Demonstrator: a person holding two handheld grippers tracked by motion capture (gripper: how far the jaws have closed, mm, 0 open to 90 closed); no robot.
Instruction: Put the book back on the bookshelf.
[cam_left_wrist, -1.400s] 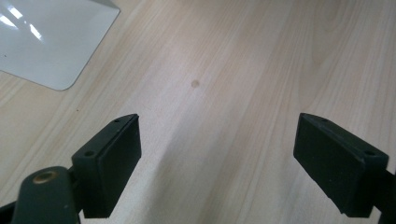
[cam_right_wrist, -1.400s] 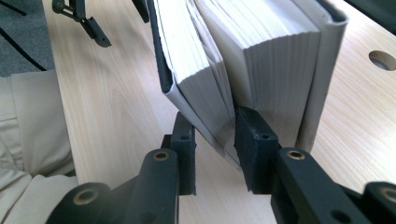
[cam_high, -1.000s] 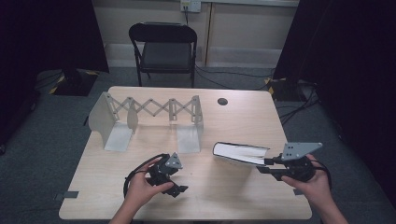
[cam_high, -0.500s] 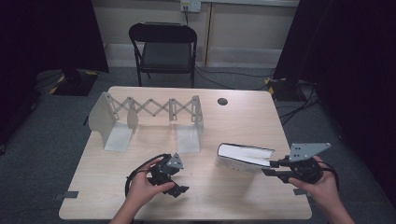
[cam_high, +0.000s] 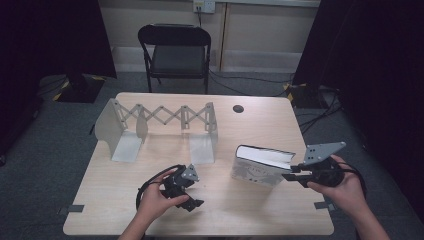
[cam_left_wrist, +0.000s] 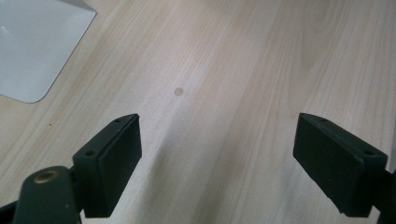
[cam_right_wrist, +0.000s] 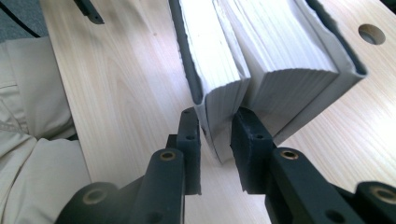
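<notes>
Book (cam_high: 262, 164) is held tilted on its lower edge near the table's (cam_high: 260, 125) right front, pinched by the right gripper (cam_right_wrist: 215, 135) on one cover and a sheaf of pages only. Left gripper (cam_left_wrist: 219, 168) is kept open and empty over bare wood. Because so little is clamped, pages may be bent or the volume dropped open.

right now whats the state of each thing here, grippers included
book: tilted up off the table, part of its pages and one cover pinched
right gripper: shut on the book
left gripper: open, nothing between its jaws, low over bare table
expanding book rack: stretched out, upright, no books in it
folding chair: unfolded, seat bare, behind the table
table: level, round hole near its far edge
</notes>
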